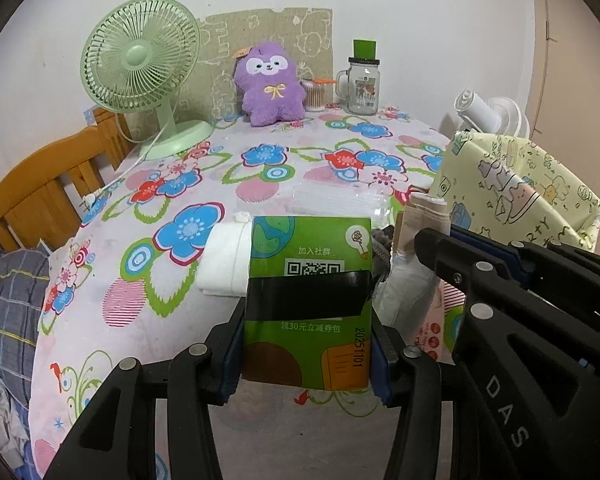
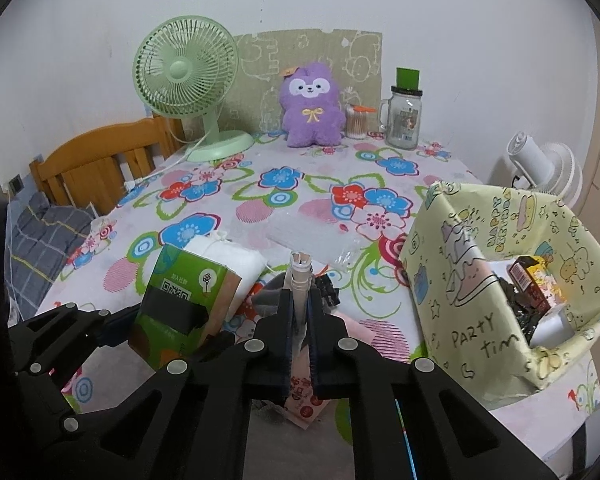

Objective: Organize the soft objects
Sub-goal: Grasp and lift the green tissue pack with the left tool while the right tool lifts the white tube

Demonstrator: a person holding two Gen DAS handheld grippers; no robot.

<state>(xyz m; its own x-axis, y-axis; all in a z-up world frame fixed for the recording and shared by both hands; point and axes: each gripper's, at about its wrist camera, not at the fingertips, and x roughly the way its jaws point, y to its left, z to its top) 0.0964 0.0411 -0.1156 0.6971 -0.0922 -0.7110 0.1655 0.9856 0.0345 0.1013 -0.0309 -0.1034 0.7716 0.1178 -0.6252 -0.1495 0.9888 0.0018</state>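
Covering the table point(image 2: 228, 420), a flowered cloth point(image 1: 260, 168) faces a white wall.
Near the green fan point(image 1: 140, 56), left gripper point(image 1: 306, 360) clamps a green packet point(image 1: 308, 304); right gripper point(image 2: 300, 312) pinches rolled fabric point(image 2: 300, 276).

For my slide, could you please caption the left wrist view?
Left tongs grip a green packet above the flowered tablecloth.

Green pack point(image 1: 308, 304) "20251101" (vertical print), yellow box point(image 2: 476, 300) "PARTY", gripper arm point(image 1: 508, 412) "DAS"

Yellow box point(image 2: 480, 280) beside open tablecloth point(image 2: 300, 184)
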